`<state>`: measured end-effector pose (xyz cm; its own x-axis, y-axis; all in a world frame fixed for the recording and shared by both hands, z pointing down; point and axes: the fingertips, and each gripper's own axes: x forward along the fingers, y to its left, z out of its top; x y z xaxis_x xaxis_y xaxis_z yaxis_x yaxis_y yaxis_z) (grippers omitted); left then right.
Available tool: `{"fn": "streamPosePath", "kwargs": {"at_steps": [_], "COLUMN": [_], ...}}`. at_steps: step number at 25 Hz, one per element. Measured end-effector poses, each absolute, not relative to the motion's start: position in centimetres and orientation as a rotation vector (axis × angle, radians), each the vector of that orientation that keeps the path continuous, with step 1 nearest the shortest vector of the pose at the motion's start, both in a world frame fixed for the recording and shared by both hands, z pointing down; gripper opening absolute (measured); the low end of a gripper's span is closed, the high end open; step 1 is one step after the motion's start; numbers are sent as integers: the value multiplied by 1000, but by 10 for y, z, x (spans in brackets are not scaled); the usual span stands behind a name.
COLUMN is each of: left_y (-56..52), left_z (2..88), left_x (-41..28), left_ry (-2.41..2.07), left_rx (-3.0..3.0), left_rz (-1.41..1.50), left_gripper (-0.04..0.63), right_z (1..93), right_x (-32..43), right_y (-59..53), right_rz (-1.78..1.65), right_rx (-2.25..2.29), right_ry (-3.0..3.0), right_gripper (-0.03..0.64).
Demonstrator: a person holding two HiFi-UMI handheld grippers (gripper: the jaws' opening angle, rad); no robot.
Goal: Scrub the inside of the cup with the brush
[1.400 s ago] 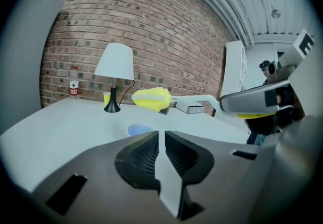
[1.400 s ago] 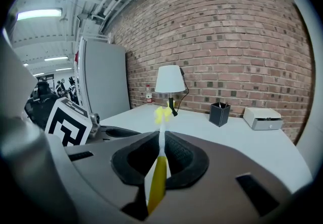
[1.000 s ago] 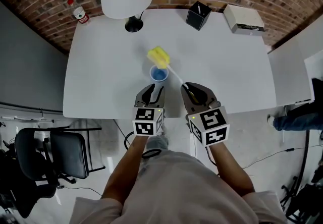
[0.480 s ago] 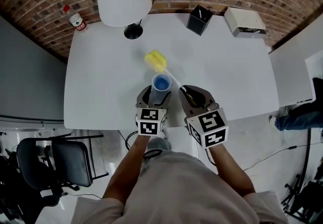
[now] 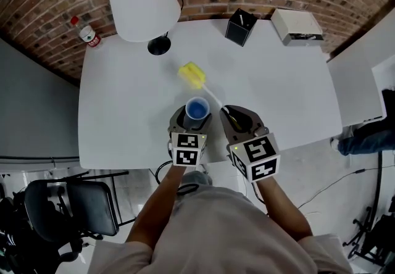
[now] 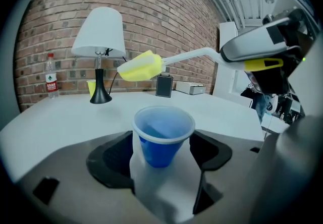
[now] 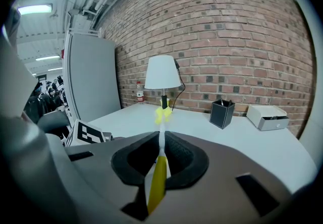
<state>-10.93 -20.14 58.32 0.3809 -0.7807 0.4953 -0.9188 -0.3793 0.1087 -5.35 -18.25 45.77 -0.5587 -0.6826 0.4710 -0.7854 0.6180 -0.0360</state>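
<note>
Scrubbing not begun: left gripper (image 5: 191, 120) jaws had just been opening, now wide, cup (image 5: 197, 108) loose between them. Right gripper (image 5: 237, 120) clamped brush (image 5: 192, 74) by its handle, head beyond cup, outside it.

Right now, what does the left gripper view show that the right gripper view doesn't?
Left gripper view only: the blue cup standing between the jaws of the left gripper, which have just been opening and do not press on it; also the right gripper seen from the side.
Right gripper view only: the brush handle clamped in its own jaws, the left gripper's marker cube, and a grey cabinet.
Both: the brush's yellow head, lamp, bottle, black pen holder, white box, white table, brick wall.
</note>
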Motion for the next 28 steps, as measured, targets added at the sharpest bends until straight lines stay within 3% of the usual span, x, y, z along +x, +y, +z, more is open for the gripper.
{"fn": "streamPosePath", "kwargs": {"at_steps": [28], "left_y": [-223], "left_z": [538], "left_x": [-138], "left_ry": [-1380], "left_rx": [2451], "left_rz": [670], "left_gripper": [307], "right_z": [391], "right_x": [-46], "right_y": [-172], "right_rz": [90], "right_rx": [928], "right_ry": [-2385], "right_gripper": [31]}}
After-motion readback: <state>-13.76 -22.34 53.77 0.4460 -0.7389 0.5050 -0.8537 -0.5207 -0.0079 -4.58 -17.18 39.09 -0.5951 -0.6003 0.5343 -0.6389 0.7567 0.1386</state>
